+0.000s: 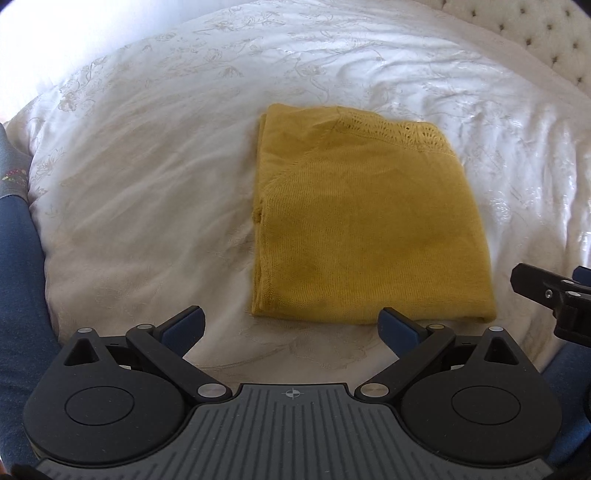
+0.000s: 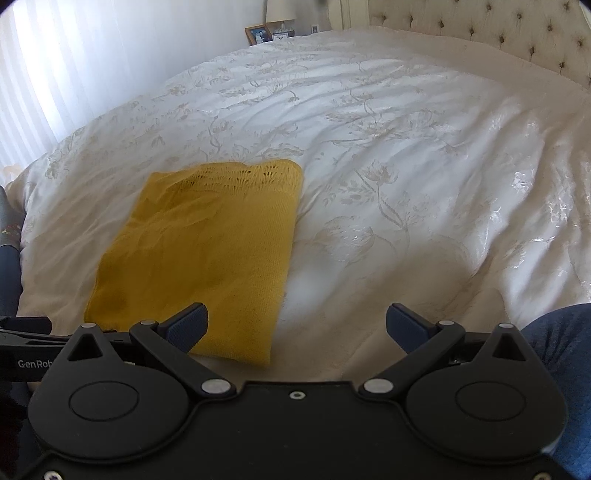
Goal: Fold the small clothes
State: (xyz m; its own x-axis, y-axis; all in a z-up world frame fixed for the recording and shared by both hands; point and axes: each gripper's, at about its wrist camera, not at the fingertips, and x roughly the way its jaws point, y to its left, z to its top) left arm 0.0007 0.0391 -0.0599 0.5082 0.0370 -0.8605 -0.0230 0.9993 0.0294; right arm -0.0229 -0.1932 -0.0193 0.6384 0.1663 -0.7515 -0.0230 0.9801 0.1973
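Bright daylight from curtained window [image 2: 44, 74], glare upper left, fisheye-bent edges, soft blur

Room as I see it. Bed [image 2: 424, 184]: wide, covered by a white bedspread [image 1: 155, 155] with a pale floral pattern, lightly creased. Headboard [image 2: 491, 33]: cream, button-tufted. Curtain [image 2: 55, 74]: sheer, white, bright daylight behind it. Far corner: a framed picture [image 2: 258, 34] and a lamp base [image 2: 280, 14].
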